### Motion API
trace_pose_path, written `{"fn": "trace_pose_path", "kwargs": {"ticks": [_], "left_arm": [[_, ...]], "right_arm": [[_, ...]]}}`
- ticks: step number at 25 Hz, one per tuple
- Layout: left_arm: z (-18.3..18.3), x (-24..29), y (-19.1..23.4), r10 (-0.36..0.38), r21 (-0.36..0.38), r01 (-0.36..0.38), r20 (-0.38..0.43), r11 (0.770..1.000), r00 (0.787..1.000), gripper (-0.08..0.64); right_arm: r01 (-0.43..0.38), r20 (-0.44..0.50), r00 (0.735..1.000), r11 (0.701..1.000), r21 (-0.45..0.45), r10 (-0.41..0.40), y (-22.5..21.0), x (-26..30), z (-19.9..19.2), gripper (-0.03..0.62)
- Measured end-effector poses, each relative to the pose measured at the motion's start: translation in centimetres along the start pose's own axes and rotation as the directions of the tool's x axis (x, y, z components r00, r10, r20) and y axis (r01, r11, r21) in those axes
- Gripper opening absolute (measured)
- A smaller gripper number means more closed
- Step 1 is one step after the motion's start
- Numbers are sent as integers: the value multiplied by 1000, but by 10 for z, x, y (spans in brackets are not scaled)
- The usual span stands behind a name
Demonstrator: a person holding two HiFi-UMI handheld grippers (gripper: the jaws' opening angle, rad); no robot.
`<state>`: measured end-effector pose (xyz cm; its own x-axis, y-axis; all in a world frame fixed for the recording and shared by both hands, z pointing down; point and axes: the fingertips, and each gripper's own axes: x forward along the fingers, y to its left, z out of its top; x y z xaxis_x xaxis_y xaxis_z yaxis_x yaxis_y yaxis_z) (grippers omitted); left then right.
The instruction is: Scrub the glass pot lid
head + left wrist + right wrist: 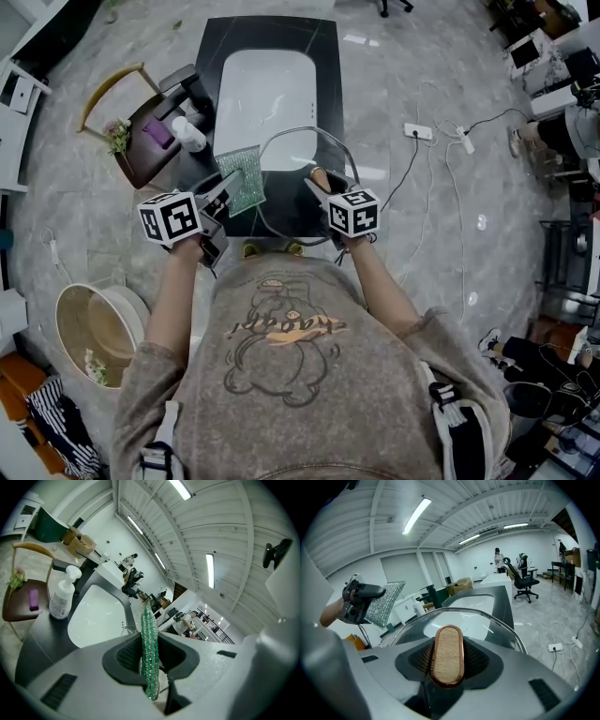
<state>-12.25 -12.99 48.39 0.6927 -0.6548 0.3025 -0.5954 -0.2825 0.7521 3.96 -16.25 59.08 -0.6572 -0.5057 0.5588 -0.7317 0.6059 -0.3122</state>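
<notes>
Overhead, glass pot lid (295, 187): we hold it over the near end of the dark counter (211, 56), just short of the white sink (267, 94), its rim a wide loop tilted towards us.
Overhead, right gripper (319, 183): at the lid's near right side.
Overhead, left gripper (223, 195): beside the lid's left rim, carrying a green scrub pad (242, 178).
Left gripper view, jaws: our left gripper (150, 660) is clamped on the scrub pad (150, 639), seen edge-on, long axis standing up out of the jaws.
Left gripper view, surroundings: soap bottle (62, 597) left of the sink (96, 616).
Right gripper view, jaws: our right gripper (447, 660) is closed on the lid's oblong wooden handle (447, 656), long axis running along the jaws.
Right gripper view, lid (459, 625): glass spreads ahead, handle side facing us.
</notes>
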Motion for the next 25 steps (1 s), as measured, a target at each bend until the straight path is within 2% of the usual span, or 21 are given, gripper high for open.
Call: {"fn": "trace_pose_path", "kwargs": {"ticks": [6, 11, 19, 25], "left_arm": [[-1, -3, 5, 6, -14, -5, 12, 1000, 1000, 85], [0, -8, 5, 11, -24, -11, 20, 1000, 1000, 84], [4, -3, 1, -4, -10, 5, 33, 1000, 999, 84], [-1, -3, 6, 2, -41, -2, 16, 999, 1000, 86]], "right_arm": [[23, -96, 995, 993, -118, -35, 12, 23, -20, 181], [36, -144, 988, 983, -180, -63, 18, 31, -31, 181], [55, -207, 973, 971, -235, -105, 17, 45, -48, 181], [62, -206, 971, 966, -252, -117, 18, 49, -48, 181]]}}
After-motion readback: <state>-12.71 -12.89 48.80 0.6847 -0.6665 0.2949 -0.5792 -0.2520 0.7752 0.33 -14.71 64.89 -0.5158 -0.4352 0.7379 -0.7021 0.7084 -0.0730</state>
